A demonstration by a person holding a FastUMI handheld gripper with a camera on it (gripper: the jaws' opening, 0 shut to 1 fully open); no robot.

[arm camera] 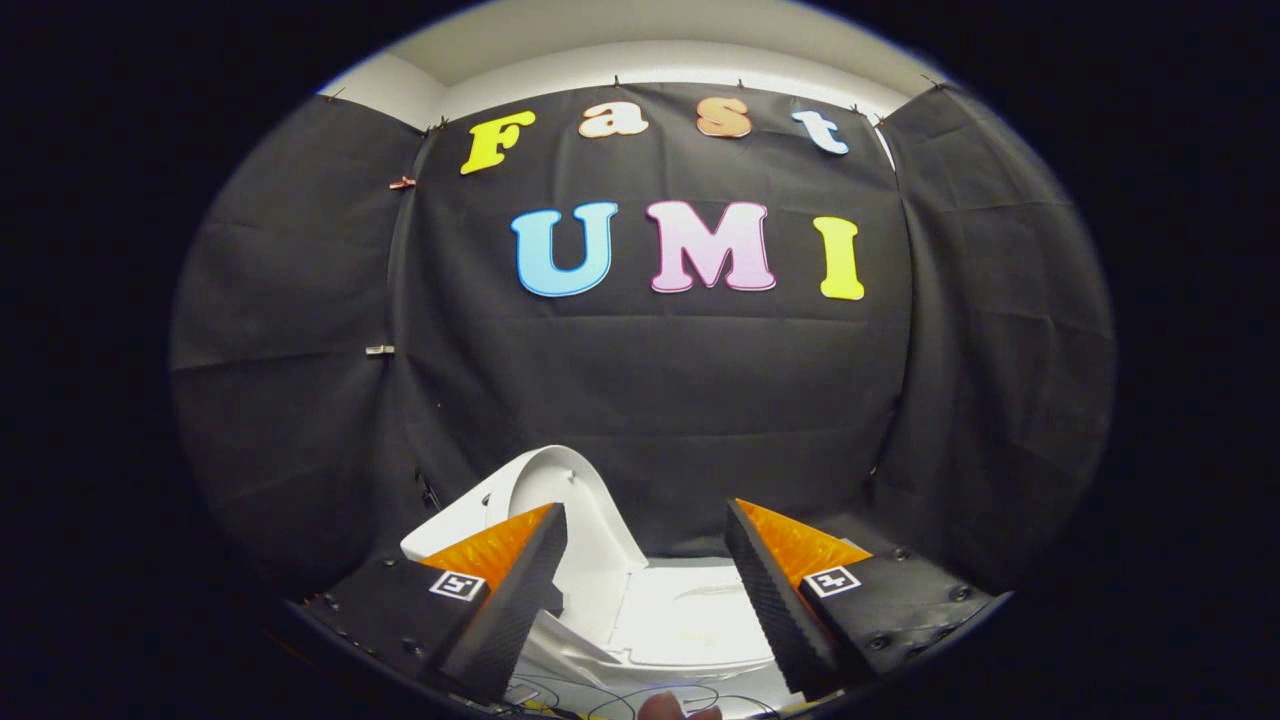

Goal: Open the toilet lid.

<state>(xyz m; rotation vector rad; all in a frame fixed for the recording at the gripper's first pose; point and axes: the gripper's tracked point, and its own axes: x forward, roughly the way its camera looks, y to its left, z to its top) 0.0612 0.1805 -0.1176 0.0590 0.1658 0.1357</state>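
The white toilet lid [590, 500] stands raised, its curved top edge just beyond my left fingertip [540, 545]. Part of the lid is hidden behind that finger. Below it, a flat white part of the toilet [690, 620] lies between my two fingers. My gripper [645, 510] is open, with a wide gap between the fingers and nothing held. Neither finger touches the lid as far as I can tell.
Black cloth walls close in the booth behind and on both sides of the toilet. Thin cables [620, 695] lie low between the fingers, beside a person's fingertip [665, 706]. Two small clips [380, 350] hang on the left cloth seam.
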